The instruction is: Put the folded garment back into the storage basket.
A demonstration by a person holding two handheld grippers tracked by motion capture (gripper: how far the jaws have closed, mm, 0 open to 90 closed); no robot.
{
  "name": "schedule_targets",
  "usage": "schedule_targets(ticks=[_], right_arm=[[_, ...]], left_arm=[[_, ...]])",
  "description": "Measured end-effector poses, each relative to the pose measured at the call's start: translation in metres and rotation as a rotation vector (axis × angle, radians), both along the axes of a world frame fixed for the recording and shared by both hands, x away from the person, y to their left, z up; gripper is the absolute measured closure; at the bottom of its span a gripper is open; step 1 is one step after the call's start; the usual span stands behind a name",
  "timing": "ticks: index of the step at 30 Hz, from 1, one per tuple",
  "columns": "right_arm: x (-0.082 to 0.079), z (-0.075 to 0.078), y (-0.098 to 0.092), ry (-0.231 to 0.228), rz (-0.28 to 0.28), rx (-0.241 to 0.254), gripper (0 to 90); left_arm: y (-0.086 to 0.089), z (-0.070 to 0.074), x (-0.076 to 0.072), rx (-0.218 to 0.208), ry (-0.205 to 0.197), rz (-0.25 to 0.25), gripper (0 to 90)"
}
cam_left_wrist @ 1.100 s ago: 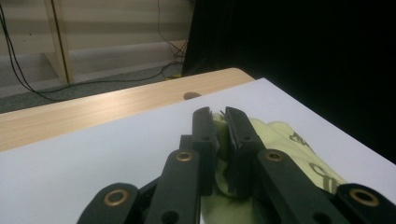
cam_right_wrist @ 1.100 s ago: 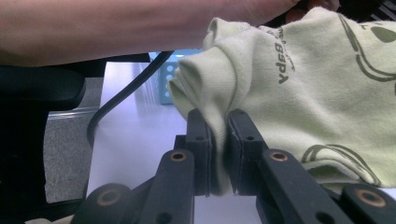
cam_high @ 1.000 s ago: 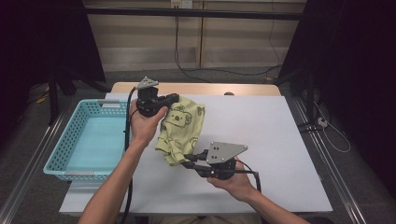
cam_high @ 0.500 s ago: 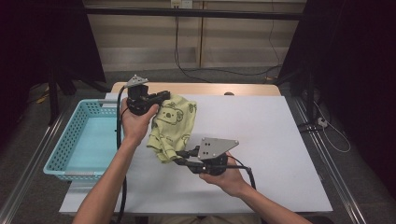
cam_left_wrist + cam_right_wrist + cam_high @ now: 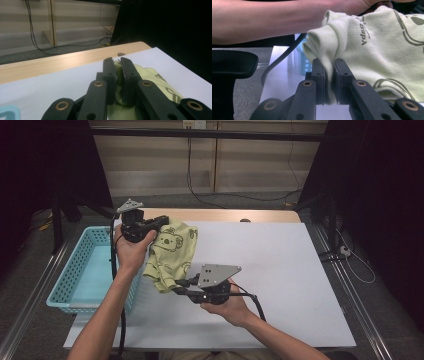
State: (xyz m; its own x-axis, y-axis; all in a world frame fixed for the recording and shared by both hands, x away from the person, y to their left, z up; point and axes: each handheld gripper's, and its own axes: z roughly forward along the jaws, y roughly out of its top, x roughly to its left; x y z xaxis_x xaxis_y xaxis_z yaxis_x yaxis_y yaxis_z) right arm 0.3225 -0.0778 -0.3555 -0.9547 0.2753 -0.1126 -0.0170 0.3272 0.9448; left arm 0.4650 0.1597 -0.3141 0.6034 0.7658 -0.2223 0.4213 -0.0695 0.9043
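Note:
A pale yellow-green cloth [image 5: 170, 252] printed with koala faces hangs stretched between my two grippers above the white table [image 5: 280, 270]. My left gripper [image 5: 162, 223] is shut on the cloth's upper edge, near the table's back left; in the left gripper view the cloth [image 5: 150, 82] is pinched between the black jaws of the left gripper [image 5: 117, 61]. My right gripper [image 5: 176, 286] is shut on the cloth's lower corner, nearer the front. In the right gripper view a bunched fold of the cloth [image 5: 367, 47] sits clamped in the right gripper [image 5: 329, 63].
A light blue plastic basket [image 5: 75, 277] stands at the table's left edge, beside my left forearm [image 5: 112, 305]. A wooden strip [image 5: 215, 215] runs along the table's far edge. Cables trail from both grippers. A black chair part [image 5: 232, 62] lies low in the right gripper view.
Both hands have carried the cloth leftward toward the basket and slightly up. Both grips on the cloth stay the same.

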Motion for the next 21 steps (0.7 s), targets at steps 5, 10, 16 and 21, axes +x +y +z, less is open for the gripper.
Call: schedule_targets(ticks=[5,10,16,21], right_arm=[[0.004,0.0,0.01,0.0,0.01,0.004,80.6],[0.008,-0.002,0.02,0.002,0.025,0.012,80.5],[0.011,-0.004,0.028,0.013,0.031,0.017,80.5],[0.015,-0.002,0.034,0.008,0.036,0.017,80.5]], left_arm=[[0.01,0.0,0.001,-0.001,-0.005,0.015,83.5],[0.023,0.001,0.001,-0.004,-0.002,0.036,83.5],[0.034,0.0,0.002,-0.005,0.0,0.055,83.6],[0.041,0.001,0.004,-0.009,0.001,0.073,83.6]])
